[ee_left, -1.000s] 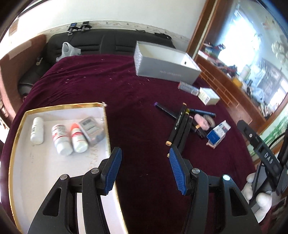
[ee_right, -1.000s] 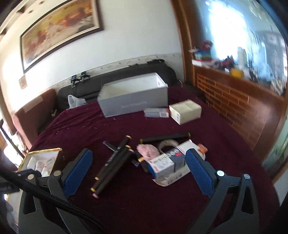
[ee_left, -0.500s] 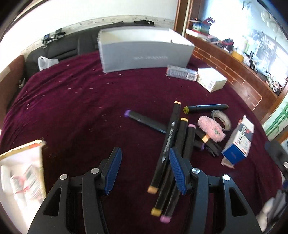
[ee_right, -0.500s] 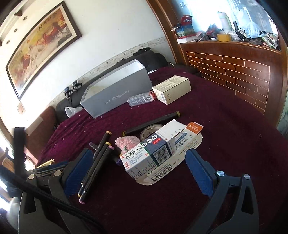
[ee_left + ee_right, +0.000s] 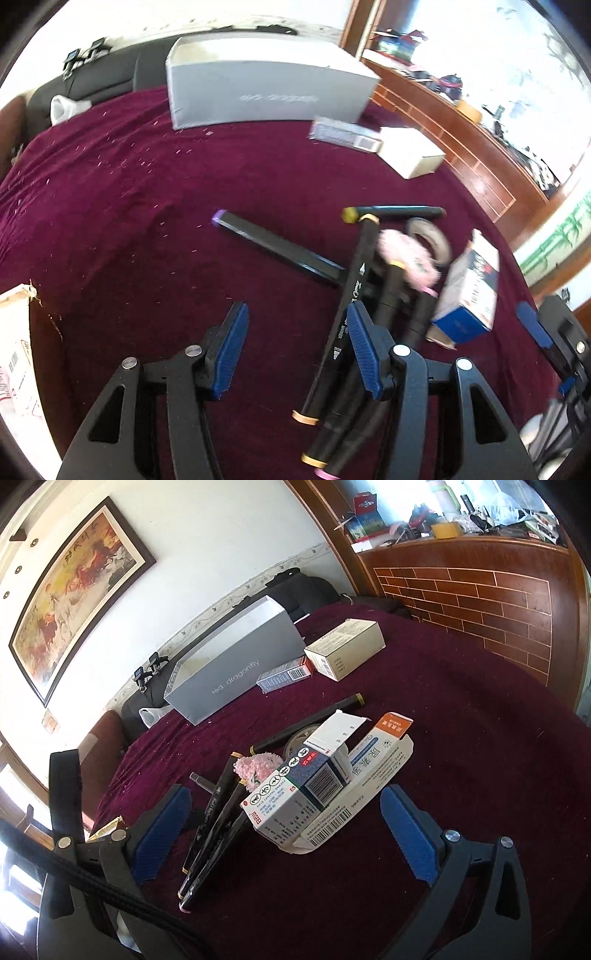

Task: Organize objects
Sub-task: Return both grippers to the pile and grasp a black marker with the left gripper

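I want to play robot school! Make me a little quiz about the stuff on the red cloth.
1. True or false: the right gripper is squeezing the blue and white medicine box.
2. Which thing lies nearest the grey box?
A. the roll of tape
B. the pink fluffy thing
C. the small barcode carton
3. Fill in: the left gripper has its fingers ____, with nothing between them but cloth.

Key
1. False: its fingers stand wide on both sides of the box without touching it.
2. C
3. open
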`<move>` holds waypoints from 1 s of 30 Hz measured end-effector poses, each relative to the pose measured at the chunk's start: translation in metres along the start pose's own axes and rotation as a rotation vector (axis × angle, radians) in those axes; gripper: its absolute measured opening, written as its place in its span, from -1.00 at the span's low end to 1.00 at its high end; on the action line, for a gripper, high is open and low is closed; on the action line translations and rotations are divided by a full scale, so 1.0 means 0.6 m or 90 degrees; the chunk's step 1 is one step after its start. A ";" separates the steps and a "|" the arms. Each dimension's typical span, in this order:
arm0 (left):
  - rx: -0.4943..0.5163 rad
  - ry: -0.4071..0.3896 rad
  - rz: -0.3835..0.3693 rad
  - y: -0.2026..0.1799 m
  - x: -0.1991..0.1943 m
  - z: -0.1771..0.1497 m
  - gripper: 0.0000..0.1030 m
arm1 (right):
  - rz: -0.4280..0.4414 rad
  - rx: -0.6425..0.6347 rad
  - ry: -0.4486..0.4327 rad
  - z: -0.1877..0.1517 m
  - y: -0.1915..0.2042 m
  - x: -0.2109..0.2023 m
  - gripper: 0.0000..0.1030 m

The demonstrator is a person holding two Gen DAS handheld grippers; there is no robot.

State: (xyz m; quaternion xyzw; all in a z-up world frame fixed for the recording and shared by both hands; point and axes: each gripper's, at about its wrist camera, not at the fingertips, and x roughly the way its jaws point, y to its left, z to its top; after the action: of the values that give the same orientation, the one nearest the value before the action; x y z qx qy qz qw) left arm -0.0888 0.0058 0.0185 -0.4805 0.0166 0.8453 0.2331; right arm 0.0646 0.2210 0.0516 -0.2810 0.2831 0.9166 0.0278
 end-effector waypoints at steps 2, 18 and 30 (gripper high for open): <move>0.003 -0.005 -0.001 0.002 -0.002 0.002 -0.05 | -0.001 0.003 0.005 0.000 -0.001 0.002 1.00; 0.115 0.031 0.045 -0.048 0.031 0.004 -0.58 | -0.006 0.020 0.011 -0.002 -0.007 0.004 1.00; 0.070 -0.025 0.066 -0.024 -0.071 -0.023 -0.79 | -0.018 0.007 0.033 -0.007 -0.003 0.018 1.00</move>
State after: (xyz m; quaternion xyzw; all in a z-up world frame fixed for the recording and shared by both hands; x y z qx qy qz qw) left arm -0.0536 -0.0010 0.0486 -0.4490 0.0834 0.8631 0.2156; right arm 0.0582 0.2194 0.0422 -0.3085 0.2846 0.9070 0.0345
